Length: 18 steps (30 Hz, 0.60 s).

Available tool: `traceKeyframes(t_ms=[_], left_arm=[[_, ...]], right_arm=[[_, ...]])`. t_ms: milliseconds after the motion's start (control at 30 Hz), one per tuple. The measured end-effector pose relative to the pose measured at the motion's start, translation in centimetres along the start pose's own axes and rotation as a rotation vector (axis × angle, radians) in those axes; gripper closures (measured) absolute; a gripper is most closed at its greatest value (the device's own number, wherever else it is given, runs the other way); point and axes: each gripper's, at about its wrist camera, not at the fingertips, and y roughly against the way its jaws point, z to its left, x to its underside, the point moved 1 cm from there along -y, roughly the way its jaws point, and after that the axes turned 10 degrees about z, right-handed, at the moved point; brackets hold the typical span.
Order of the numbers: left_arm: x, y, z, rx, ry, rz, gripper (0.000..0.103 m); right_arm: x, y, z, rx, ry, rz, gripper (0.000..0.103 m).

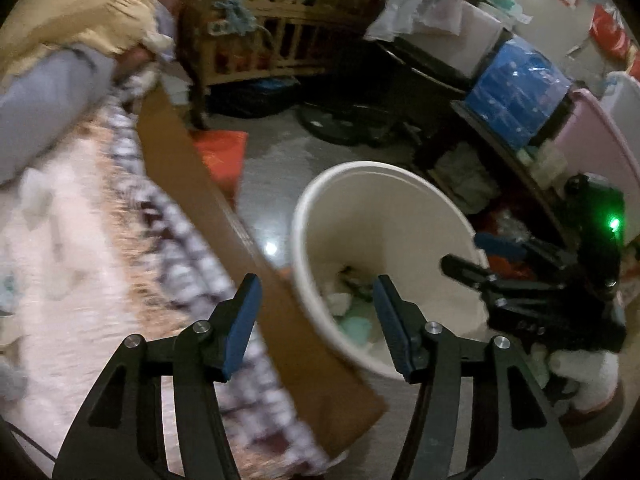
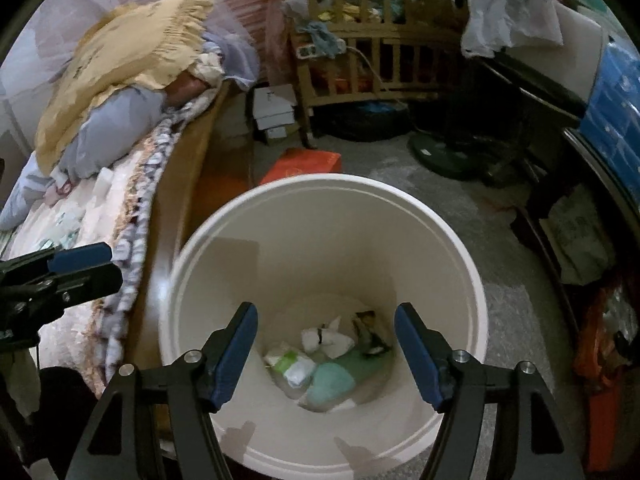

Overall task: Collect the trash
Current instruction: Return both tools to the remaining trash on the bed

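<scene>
A white round bin [image 2: 200, 256] stands on the floor beside the bed, with crumpled white and green trash [image 2: 320, 356] at its bottom. My right gripper [image 2: 326, 320] hangs open directly over the bin, nothing between its blue pads. My left gripper [image 1: 316, 292] is open too, empty, above the bed's brown edge and the bin's [image 1: 400, 184] left rim. In the left wrist view the right gripper [image 1: 468, 252] shows at the right over the bin. The left gripper [image 2: 108, 264] appears at the left edge of the right wrist view.
The bed [image 2: 72, 216] with a patterned blanket, a yellow pillow [image 2: 132, 56] and grey bedding lies to the left. A wooden crib [image 2: 360, 52] stands behind. An orange box [image 2: 304, 164], white boxes [image 2: 272, 112], a fan base [image 2: 444, 156] and a cluttered shelf [image 2: 580, 216] ring the floor.
</scene>
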Motion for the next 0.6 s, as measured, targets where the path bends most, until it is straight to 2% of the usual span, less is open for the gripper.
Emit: traceKeyframes(t_ms=[133, 233, 400, 600], left_arm=[[1.6, 3.0, 2.1, -0.148, -0.028, -0.064, 0.046], [2.8, 4.8, 4.4, -0.227, -0.016, -0.104, 0.046], [4.8, 7.1, 8.9, -0.244, 0.074, -0.101, 0.046], [7.0, 11.2, 14.2, -0.336, 0.131, -0.15, 0.046]], right_arm=[[-1.0, 0.1, 2.7, -0.05, 0.038, -0.01, 0.035], [-1.7, -0.2, 5.8, -0.086, 0.088, -0.016, 0.035], [-2.6, -1.5, 11.2, -0.167, 0.157, 0.019, 0.035], [-5.2, -2.7, 17.5, -0.255, 0.234, 0.036, 0.034]])
